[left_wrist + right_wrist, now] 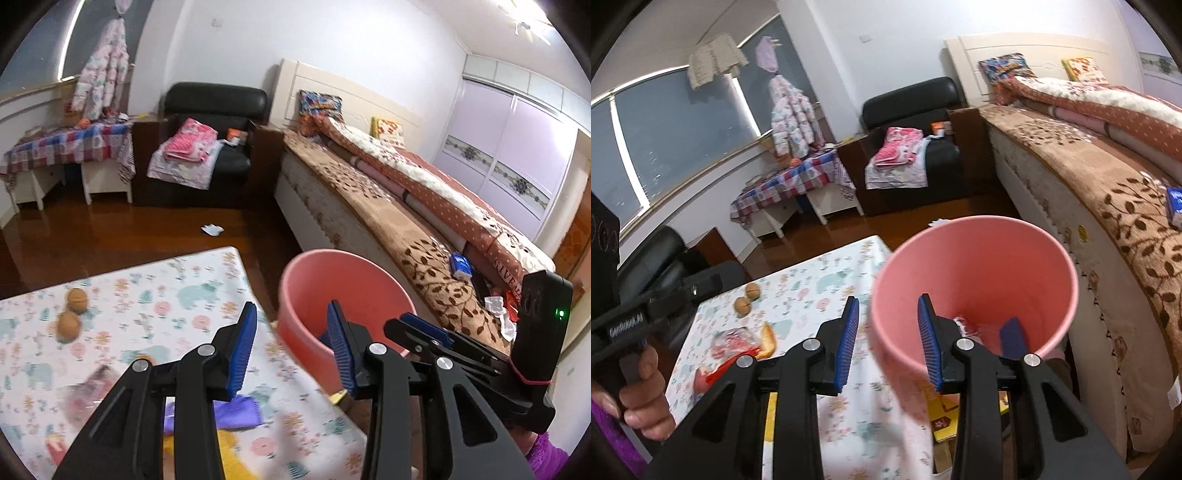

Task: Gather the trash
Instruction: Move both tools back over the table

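Observation:
A pink bucket [332,280] stands between the floral-cloth table [147,295] and the bed; it also shows in the right wrist view [975,273]. My right gripper [888,343] is open, with its right finger inside the rim and its left finger outside over the table. My left gripper [291,350] is open and empty, at the table's edge beside the bucket. Two walnuts [72,312] lie on the table, also in the right wrist view [748,299]. A banana peel [767,338] and plastic wrappers [733,341] lie near them. Red scraps [971,328] sit in the bucket.
A crumpled white paper [212,229] lies on the wooden floor. A bed [424,206] with a brown blanket fills the right side, with a blue tissue pack [460,265] on it. A black armchair [210,147] and a checked-cloth side table [70,147] stand at the back.

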